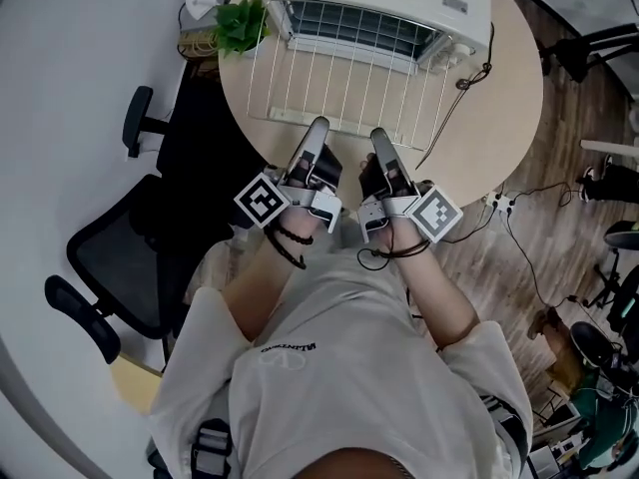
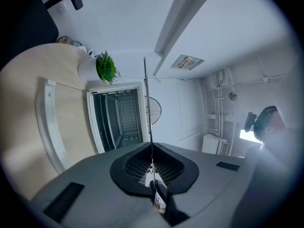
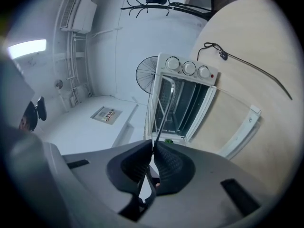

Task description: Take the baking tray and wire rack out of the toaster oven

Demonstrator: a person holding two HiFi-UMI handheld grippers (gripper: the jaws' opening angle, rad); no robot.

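Note:
The wire rack (image 1: pixel 344 80) hangs level above the table in front of the white toaster oven (image 1: pixel 399 8), whose glass door (image 1: pixel 285 116) lies folded down. My left gripper (image 1: pixel 319 124) and right gripper (image 1: pixel 377 134) sit side by side, each shut on the rack's near edge. In the left gripper view the rack (image 2: pixel 145 99) is a thin edge-on line running out from the shut left gripper (image 2: pixel 152 172). The right gripper view shows the rack (image 3: pixel 162 112) the same way, clamped in the right gripper (image 3: pixel 153 151). The oven cavity (image 2: pixel 118 120) is dark; I cannot make out a baking tray.
A potted plant (image 1: pixel 241 23) stands left of the oven on the round wooden table (image 1: pixel 509 88). The oven's power cable (image 1: pixel 469 83) trails over the table's right side. A black office chair (image 1: pixel 120 257) is at the left, beside the table.

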